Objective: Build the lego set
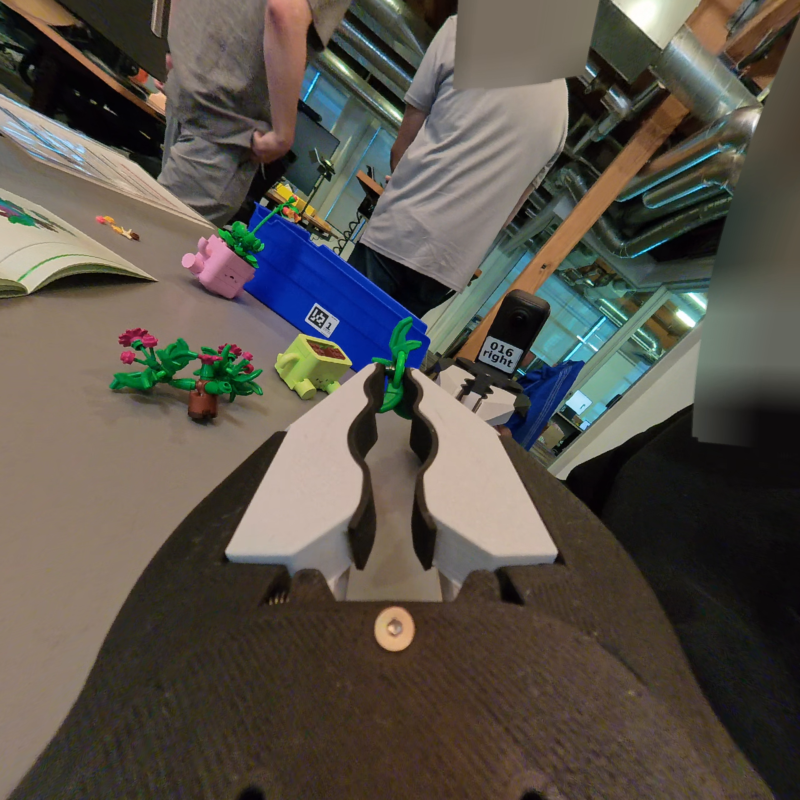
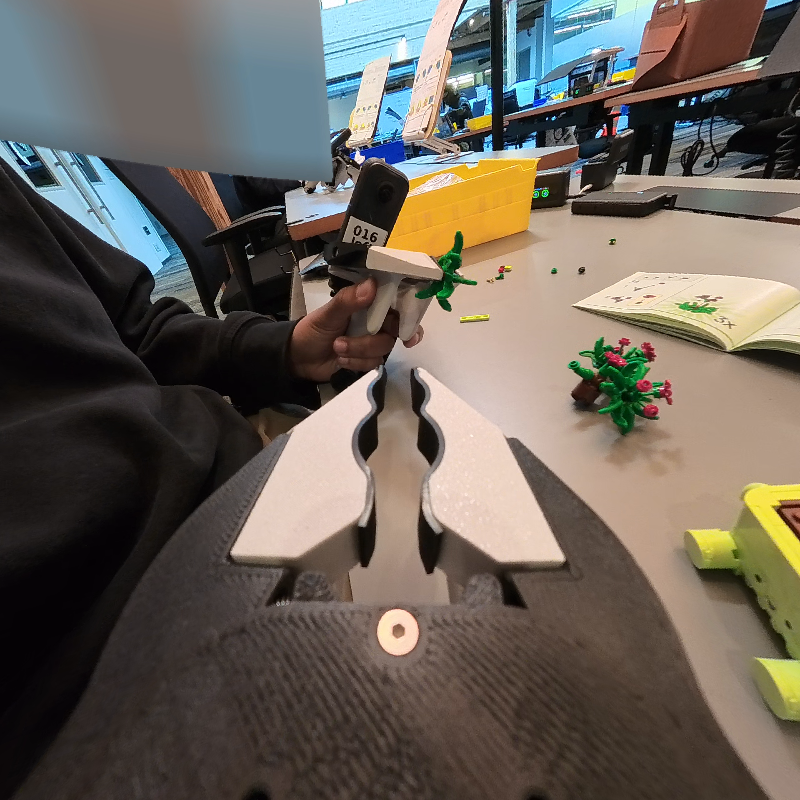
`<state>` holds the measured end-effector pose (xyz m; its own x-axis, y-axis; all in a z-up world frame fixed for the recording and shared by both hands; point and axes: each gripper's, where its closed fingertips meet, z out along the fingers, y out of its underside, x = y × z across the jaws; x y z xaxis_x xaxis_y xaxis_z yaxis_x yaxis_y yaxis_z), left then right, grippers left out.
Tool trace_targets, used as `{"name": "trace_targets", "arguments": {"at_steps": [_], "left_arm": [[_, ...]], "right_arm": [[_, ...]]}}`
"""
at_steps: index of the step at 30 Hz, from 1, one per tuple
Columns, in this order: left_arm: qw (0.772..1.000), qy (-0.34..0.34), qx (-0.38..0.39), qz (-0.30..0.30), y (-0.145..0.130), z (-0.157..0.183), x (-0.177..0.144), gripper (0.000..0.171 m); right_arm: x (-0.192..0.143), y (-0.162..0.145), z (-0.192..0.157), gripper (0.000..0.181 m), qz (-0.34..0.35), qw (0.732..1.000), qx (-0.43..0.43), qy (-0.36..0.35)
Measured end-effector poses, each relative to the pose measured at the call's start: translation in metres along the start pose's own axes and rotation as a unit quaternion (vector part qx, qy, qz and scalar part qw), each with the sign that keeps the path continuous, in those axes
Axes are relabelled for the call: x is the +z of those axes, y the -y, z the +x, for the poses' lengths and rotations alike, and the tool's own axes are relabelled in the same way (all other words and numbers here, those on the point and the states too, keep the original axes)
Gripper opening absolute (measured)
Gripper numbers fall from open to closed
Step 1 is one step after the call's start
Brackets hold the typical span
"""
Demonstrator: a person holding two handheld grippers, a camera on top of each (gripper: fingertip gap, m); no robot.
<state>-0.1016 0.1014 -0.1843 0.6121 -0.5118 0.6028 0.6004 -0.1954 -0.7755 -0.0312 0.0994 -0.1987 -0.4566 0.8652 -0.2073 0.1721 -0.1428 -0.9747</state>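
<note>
My left gripper is shut on a green leafy lego stem pinched at the fingertips and held up off the grey table. It also shows in the right wrist view, held by a hand, with the stem sticking out of it. My right gripper is slightly open and empty, close to the table's near edge and pointing at the left gripper. A built plant with magenta flowers lies on its side. A lime-green pot lies tipped over beside it.
A pink pot with a plant leans by a blue bin. An open instruction booklet lies on the table. A yellow bin, a lime plate and small loose pieces sit farther off. Two people stand behind the table. Left tips to right tips: about 8 cm.
</note>
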Motion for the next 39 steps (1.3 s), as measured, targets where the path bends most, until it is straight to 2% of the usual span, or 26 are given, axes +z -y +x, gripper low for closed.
{"name": "trace_targets", "arguments": {"at_steps": [21, 26, 28, 29, 31, 33, 36, 39], "left_arm": [[1.0, -0.004, 0.014, -0.012, -0.004, 0.004, 0.002, 0.005], [0.998, -0.043, 0.035, -0.033, -0.011, 0.019, 0.005, 0.005], [0.995, -0.075, 0.033, -0.057, -0.019, 0.029, 0.008, 0.005], [0.993, -0.093, 0.018, -0.072, -0.024, 0.033, 0.01, 0.005], [0.985, -0.107, -0.067, -0.117, -0.039, 0.03, 0.015, 0.005], [0.963, -0.116, -0.161, -0.183, -0.059, 0.029, 0.019, 0.005], [0.949, -0.108, -0.194, -0.222, -0.073, 0.029, 0.022, 0.005], [0.939, -0.124, -0.227, -0.225, -0.074, 0.034, 0.021, 0.005]], "right_arm": [[0.0, 0.0, -0.001, 0.01, 0.0, 1.0, -0.002, -0.001], [-0.001, 0.002, -0.002, 0.011, 0.005, 1.0, -0.011, -0.001], [-0.005, 0.003, -0.003, 0.01, 0.008, 0.998, -0.055, -0.012], [-0.007, 0.003, -0.003, 0.009, 0.007, 0.996, -0.088, -0.021], [-0.007, 0.001, -0.006, 0.009, -0.001, 0.99, -0.138, -0.032], [-0.004, -0.003, -0.008, 0.011, -0.014, 0.986, -0.16, -0.034], [-0.004, -0.005, -0.009, 0.01, -0.015, 0.986, -0.162, -0.026], [-0.008, -0.006, -0.011, 0.008, -0.017, 0.986, -0.163, -0.012]]}}
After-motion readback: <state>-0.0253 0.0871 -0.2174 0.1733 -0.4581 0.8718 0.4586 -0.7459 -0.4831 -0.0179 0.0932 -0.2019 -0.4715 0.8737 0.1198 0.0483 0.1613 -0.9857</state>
